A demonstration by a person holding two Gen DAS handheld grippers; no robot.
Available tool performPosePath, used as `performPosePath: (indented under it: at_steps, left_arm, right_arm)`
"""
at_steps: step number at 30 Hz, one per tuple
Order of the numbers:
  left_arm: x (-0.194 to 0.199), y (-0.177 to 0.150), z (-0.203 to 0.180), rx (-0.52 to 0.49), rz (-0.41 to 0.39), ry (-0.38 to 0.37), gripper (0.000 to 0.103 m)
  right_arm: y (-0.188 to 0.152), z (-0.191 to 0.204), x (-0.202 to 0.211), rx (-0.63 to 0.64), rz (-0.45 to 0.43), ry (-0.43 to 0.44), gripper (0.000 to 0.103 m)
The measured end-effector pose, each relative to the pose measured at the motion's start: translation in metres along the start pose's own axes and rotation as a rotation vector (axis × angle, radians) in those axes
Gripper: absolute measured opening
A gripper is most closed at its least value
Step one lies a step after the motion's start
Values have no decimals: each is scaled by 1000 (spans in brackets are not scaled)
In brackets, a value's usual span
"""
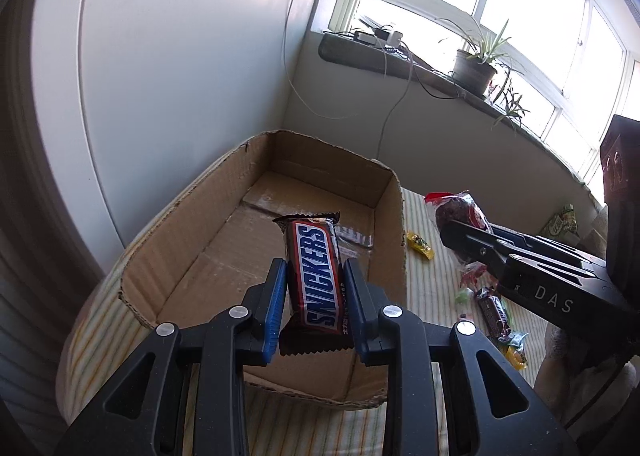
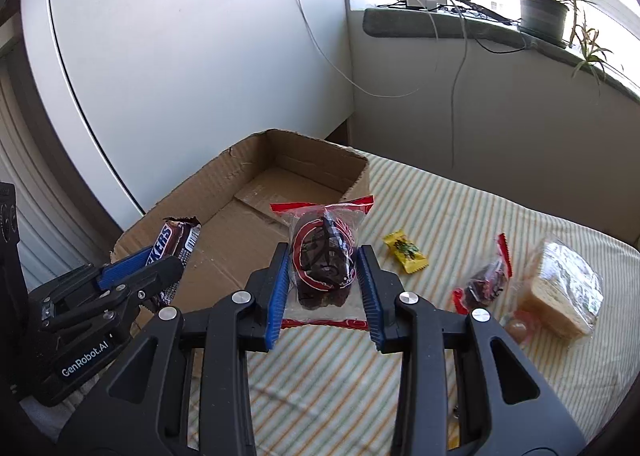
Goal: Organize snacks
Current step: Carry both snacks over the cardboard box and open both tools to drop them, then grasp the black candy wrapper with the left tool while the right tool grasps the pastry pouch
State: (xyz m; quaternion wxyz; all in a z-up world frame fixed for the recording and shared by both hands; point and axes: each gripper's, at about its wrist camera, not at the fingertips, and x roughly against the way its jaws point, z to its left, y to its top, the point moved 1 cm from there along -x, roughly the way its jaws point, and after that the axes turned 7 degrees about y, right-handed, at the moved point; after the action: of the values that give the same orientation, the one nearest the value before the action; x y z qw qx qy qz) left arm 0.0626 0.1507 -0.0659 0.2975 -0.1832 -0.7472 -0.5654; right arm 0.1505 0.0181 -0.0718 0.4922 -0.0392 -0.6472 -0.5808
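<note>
A Snickers bar (image 1: 316,276) sits clamped between the blue pads of the left gripper (image 1: 315,276), standing lengthwise along the fingers with its far end poking out past their tips. Below and beyond those jaws lies the open cardboard box (image 1: 384,192), and the bar hangs over its bare floor. To the right, the right gripper (image 2: 324,268) squeezes a clear bag with red edges (image 2: 324,256) holding something dark; the bag sits upright between the pads, its top seal above the fingertips and its bottom seal below them. That bag hangs over the box's near right corner, at the edge of the striped cloth (image 2: 460,216).

Just right of the right gripper's jaws, on the cloth, lies a small yellow candy (image 2: 405,252). Further right are a second red-edged bag (image 2: 486,282) and, touching it, a wrapped pale sandwich-like pack (image 2: 560,288). Beyond everything, a potted plant (image 2: 544,12) stands on the windowsill (image 2: 400,26), with cables hanging down the wall.
</note>
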Motion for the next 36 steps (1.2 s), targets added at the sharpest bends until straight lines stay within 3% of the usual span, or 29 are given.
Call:
performPosePath:
  at_steps: [10, 21, 22, 23, 24, 25, 26, 36]
  left_arm:
    - [-11, 3, 20, 21, 10, 26, 27]
    - [-18, 3, 28, 30, 24, 29, 28]
    - [-18, 4, 28, 32, 26, 27, 28]
    - [-18, 4, 28, 35, 32, 21, 35]
    - [-17, 4, 28, 37, 33, 18, 47]
    - [-15, 4, 29, 41, 27, 25, 49]
    - [-14, 4, 28, 41, 22, 29, 50]
    - [3, 0, 25, 40, 3, 33, 50]
  right_arm:
    - [20, 24, -54, 37, 50, 35, 35]
    - [22, 29, -68, 55, 73, 45, 36]
    - [22, 30, -68, 59, 75, 49, 37]
    - [21, 31, -68, 64, 74, 49, 39]
    - [21, 32, -66, 69, 70, 43, 51]
    - [21, 32, -64, 71, 60, 32, 62]
    - [21, 31, -62, 70, 50, 24, 65]
    - [22, 24, -35, 51, 19, 17, 66]
